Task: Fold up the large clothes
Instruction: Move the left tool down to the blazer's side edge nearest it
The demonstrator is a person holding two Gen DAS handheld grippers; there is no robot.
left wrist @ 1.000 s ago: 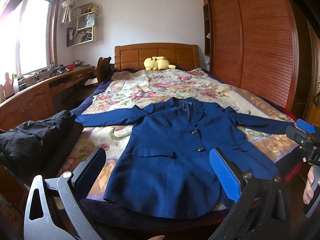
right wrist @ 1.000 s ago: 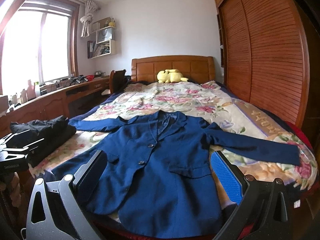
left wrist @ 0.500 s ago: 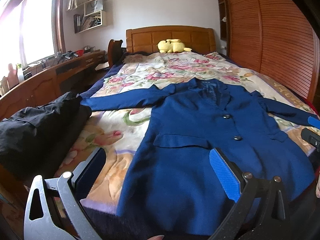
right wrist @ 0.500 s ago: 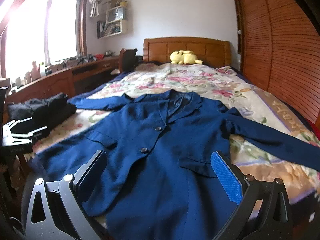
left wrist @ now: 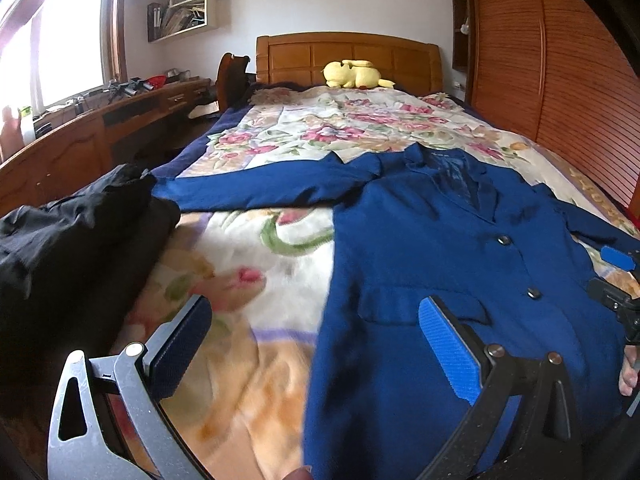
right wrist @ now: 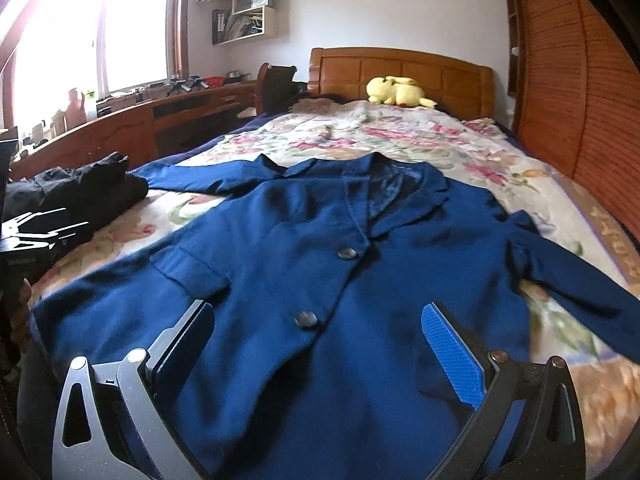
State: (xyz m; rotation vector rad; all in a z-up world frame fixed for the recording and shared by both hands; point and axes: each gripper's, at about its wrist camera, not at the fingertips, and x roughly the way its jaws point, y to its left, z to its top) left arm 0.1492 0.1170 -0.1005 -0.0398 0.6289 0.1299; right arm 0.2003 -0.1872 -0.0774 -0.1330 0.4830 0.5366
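Observation:
A navy blue jacket (left wrist: 448, 256) lies flat and face up on the floral bedspread (left wrist: 320, 132), sleeves spread to both sides; it also shows in the right wrist view (right wrist: 304, 248). My left gripper (left wrist: 316, 344) is open and empty, low over the jacket's lower left edge. My right gripper (right wrist: 316, 344) is open and empty, low over the jacket's lower front near the bottom button (right wrist: 306, 319). The right gripper also shows at the right edge of the left wrist view (left wrist: 618, 276).
A pile of black clothes (left wrist: 68, 232) lies at the bed's left edge. A yellow plush toy (left wrist: 354, 74) sits by the wooden headboard (left wrist: 348, 52). A wooden desk (left wrist: 80, 136) runs along the left, a slatted wardrobe (left wrist: 560, 60) along the right.
Both grippers have moved forward and down toward the jacket's lower part; the jacket now fills more of both views. Both stay open. The jacket has not moved.

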